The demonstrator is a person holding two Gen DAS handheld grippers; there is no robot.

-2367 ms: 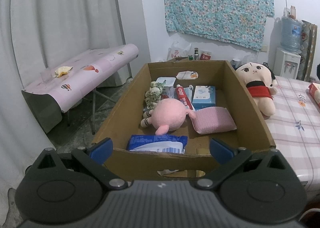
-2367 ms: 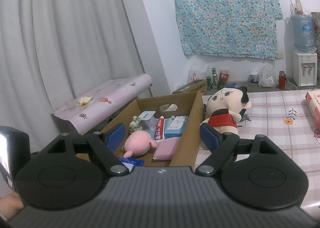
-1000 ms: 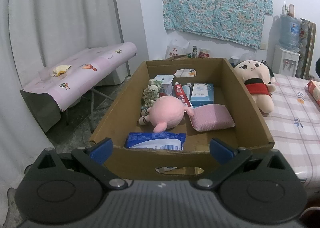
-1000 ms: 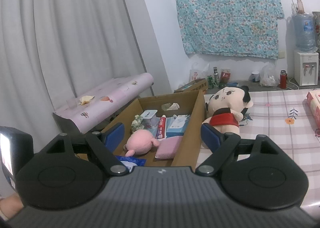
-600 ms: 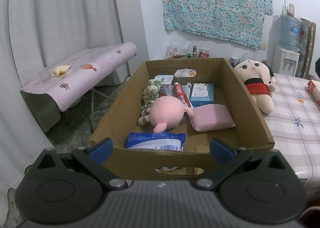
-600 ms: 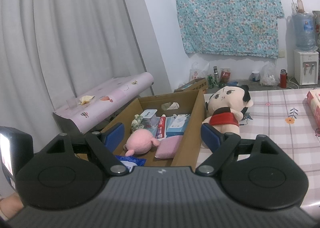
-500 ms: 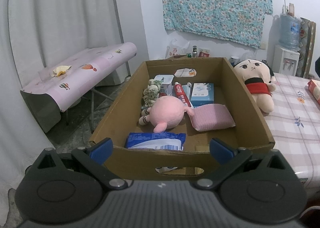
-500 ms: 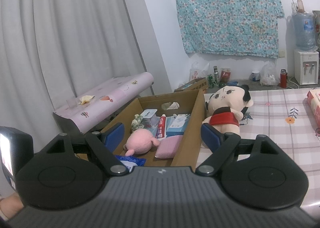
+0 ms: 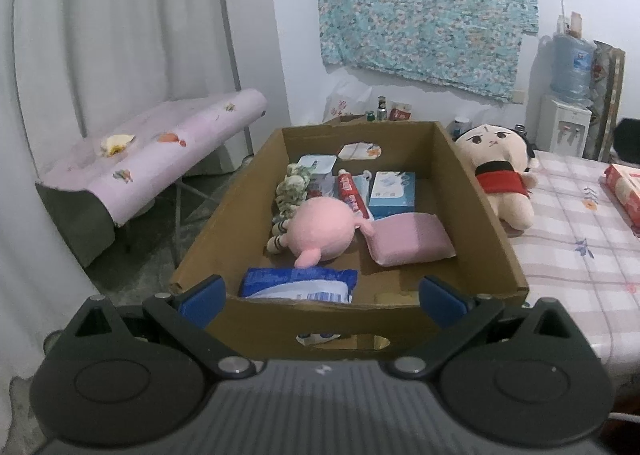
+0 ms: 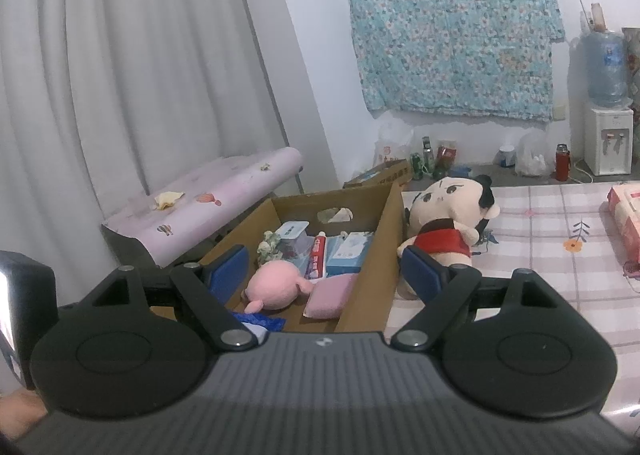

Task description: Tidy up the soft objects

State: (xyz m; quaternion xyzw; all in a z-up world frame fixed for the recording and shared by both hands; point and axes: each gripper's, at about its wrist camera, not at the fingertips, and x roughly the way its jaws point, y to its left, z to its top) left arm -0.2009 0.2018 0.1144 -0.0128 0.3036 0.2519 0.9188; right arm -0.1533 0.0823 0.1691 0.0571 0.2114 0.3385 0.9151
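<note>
A cardboard box [image 9: 496, 239] sits at the table's left end. Inside lie a pink round plush [image 9: 322, 234], a pink sponge pad [image 9: 412, 239], a small green-patterned plush [image 9: 294, 191], a blue wipes pack [image 9: 298, 284], a toothpaste tube [image 9: 350, 193] and a blue carton [image 9: 390, 189]. A doll in a red top [image 9: 500, 179] lies on the checked tablecloth right of the box. My left gripper [image 9: 322, 293] stands open before the box's near wall, holding nothing. My right gripper [image 10: 322, 267] is open too, behind the box's near right corner, the doll [image 10: 444, 231] ahead.
A red and white pack [image 10: 624, 215] lies at the table's right edge. A folding table under a pink cover [image 9: 160, 151] stands left of the box. A water dispenser [image 10: 606, 135], bottles and bags line the far wall. The other gripper's body [image 10: 22, 311] shows at lower left.
</note>
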